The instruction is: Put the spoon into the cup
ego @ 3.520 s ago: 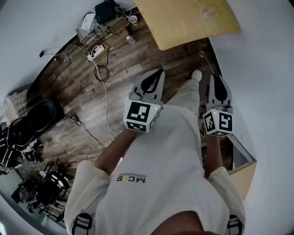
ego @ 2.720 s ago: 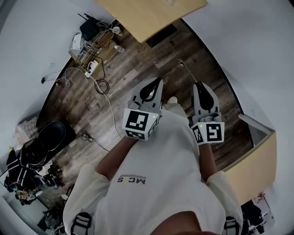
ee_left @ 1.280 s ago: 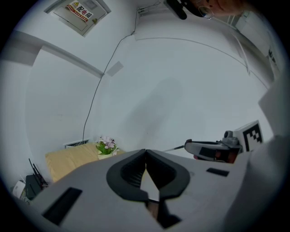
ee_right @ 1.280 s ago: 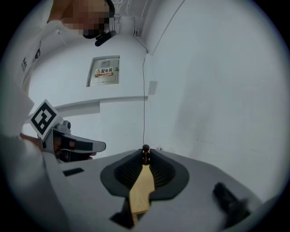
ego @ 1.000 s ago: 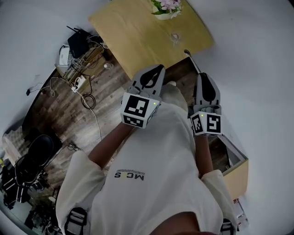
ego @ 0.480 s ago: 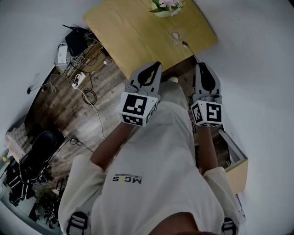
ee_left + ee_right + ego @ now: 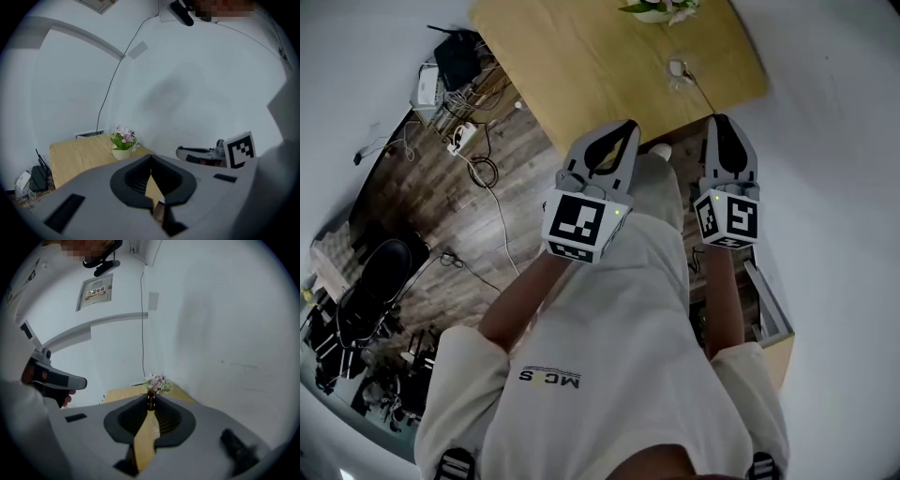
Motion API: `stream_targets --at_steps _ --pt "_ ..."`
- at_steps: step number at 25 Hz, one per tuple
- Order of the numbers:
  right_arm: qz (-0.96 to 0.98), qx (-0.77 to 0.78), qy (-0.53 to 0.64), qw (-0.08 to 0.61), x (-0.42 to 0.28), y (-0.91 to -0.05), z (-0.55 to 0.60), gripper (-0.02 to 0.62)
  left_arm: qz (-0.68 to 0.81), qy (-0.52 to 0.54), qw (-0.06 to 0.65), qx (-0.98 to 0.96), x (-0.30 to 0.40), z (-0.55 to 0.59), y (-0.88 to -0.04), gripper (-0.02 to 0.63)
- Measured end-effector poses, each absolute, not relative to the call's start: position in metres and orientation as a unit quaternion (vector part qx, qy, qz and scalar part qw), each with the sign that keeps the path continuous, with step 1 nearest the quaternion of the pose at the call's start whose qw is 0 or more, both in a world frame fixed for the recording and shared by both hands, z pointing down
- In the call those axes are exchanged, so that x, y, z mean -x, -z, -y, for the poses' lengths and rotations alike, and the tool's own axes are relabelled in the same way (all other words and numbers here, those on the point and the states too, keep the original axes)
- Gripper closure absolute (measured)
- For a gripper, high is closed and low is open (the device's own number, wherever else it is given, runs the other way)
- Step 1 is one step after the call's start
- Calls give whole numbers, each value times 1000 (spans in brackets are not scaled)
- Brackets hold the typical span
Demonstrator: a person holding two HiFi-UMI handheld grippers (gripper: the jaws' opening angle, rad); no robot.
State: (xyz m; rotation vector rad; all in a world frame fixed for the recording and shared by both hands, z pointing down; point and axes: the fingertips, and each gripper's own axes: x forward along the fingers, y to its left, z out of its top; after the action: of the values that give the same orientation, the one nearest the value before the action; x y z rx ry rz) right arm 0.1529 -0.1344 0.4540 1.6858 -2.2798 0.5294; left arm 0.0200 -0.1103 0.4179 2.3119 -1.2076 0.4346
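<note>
One pale wooden table [image 7: 581, 56] fills the top of the head view, with dark plank floor [image 7: 469, 216] between it and the person. Both grippers are held out side by side toward the table's near edge.

The left gripper [image 7: 626, 129] has its jaws pressed together at the tips. Its own view shows only table surface through the gap behind them, so it carries nothing. The right gripper [image 7: 722, 124] has its jaws closed on the spoon [image 7: 698, 92], pinching the handle at the very tips. The spoon is a thin line reaching forward over the table. A small flowerpot [image 7: 661, 11] sits at the table's far side. Nearer stands the cup [image 7: 680, 70], small and apparently clear glass. The spoon's far end lies right at the cup in the head view, but I cannot tell whether it is above the rim, touching it or just beside it.

The step in hand looks like the final approach. To do it well, the spoon's bowl should be centred over the cup's mouth from above, not pushed in from the side, since a light glass would probably slide or tip. Tilting the handle steeper would let the bowl drop inside cleanly. The jaws should open only once the bowl is well below the rim. The free left gripper could steady the cup.
</note>
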Motion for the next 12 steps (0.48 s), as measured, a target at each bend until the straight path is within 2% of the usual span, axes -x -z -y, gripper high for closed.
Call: stream_targets --at_steps 12 --pt "784 -557 -222 162 -149 -517 167 535 463 -184 270 -824 -21 127 -452 592"
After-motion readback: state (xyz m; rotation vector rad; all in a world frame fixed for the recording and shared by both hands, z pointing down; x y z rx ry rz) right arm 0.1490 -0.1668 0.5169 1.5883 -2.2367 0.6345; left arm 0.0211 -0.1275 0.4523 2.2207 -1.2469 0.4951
